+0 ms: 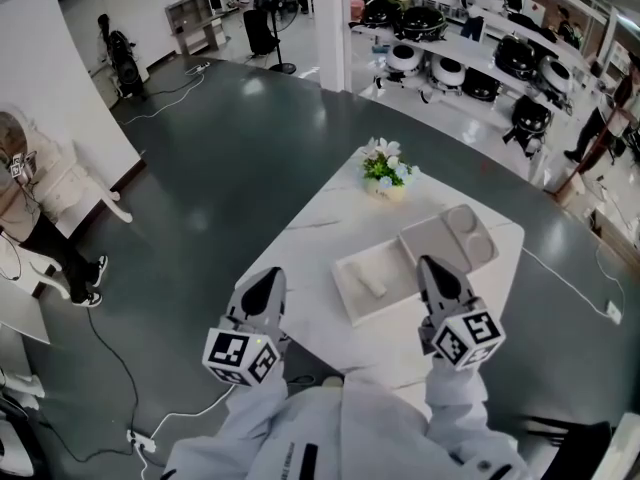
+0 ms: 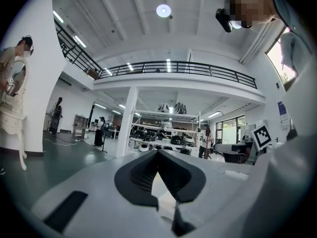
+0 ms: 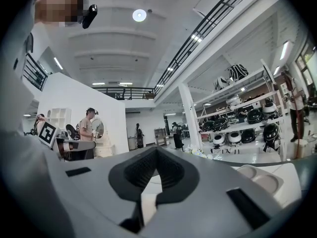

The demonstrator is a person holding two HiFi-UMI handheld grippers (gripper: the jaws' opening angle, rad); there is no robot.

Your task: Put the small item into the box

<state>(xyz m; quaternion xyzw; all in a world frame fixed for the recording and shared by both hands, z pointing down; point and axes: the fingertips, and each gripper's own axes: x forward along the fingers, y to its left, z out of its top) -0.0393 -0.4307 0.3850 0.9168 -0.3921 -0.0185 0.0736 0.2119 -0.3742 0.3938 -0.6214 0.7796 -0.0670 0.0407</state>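
Wide hall with a dark floor, and a white table (image 1: 310, 233) at centre frame. On it a small item (image 1: 373, 285) lies in a shallow white tray (image 1: 350, 268), just left of a compartmented box (image 1: 455, 236) — not in a compartment, so the task looks unstarted. The left gripper (image 1: 265, 280) and right gripper (image 1: 436, 268) sit in the lower frame — both have jaws together and are empty.

White table (image 1: 322, 226) bears flowers (image 1: 385, 167) and open box (image 1: 462, 236).
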